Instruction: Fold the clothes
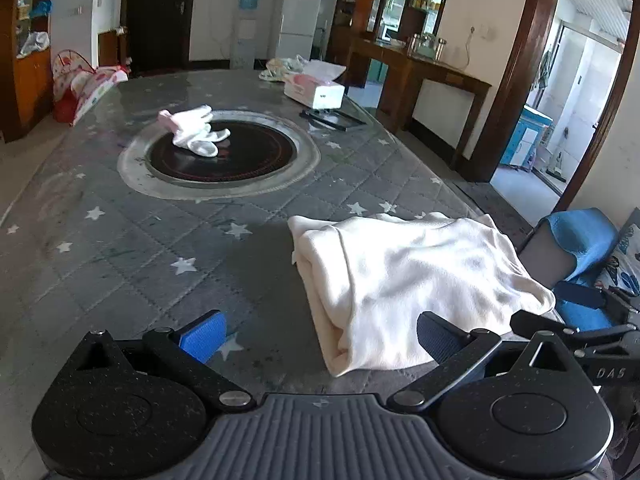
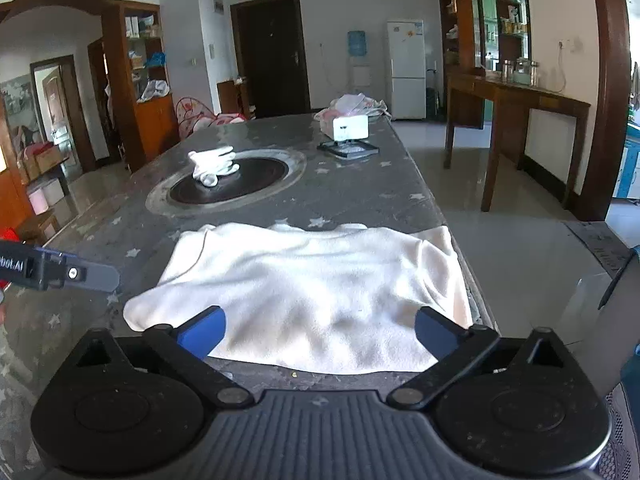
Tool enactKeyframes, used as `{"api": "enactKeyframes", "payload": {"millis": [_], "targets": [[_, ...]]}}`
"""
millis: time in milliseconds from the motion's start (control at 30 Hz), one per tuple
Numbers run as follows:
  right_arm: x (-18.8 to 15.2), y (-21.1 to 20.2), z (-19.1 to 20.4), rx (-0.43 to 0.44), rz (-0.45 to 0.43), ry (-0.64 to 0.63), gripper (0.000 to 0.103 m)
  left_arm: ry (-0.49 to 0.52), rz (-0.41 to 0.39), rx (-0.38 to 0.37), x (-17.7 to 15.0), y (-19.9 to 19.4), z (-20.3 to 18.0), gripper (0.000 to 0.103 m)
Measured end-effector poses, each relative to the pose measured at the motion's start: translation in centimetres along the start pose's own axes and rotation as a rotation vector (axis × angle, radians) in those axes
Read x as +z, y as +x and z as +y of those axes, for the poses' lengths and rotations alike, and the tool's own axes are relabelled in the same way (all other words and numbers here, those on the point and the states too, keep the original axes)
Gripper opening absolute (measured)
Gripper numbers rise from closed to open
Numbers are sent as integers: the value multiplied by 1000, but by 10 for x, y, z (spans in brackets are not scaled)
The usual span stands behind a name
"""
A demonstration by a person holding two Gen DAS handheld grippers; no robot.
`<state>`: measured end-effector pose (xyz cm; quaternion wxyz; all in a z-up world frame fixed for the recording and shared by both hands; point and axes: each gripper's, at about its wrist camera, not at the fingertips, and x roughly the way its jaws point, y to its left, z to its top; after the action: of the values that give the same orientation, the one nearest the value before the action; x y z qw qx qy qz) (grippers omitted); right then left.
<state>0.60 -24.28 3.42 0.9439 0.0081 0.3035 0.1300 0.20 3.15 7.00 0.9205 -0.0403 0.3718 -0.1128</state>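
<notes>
Both tongs, left (image 1: 322, 336) and right (image 2: 320, 330), stand wide with nothing between them. The cream garment (image 2: 312, 288) lies folded on the near right edge of the grey surface (image 1: 140, 248). White socks (image 1: 196, 132) sit farther back.

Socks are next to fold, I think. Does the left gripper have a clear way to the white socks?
Probably yes: the left gripper is open and empty, and only bare table lies before the white socks.
</notes>
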Motion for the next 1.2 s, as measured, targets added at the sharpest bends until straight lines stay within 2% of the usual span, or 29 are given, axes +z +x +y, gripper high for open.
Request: {"api": "enactKeyframes", "payload": {"millis": [533,800,1200], "targets": [[-2,-23,8,14,-66,45,103,54,-75,35,-24,-31,-11,103],[-3,-34,15,21,-85,28,103,24,-68,27,-31,-36,-14,103],[-9,-42,20,43,-89,48,103,41,-84,56,-41,-44,-22,103]]}}
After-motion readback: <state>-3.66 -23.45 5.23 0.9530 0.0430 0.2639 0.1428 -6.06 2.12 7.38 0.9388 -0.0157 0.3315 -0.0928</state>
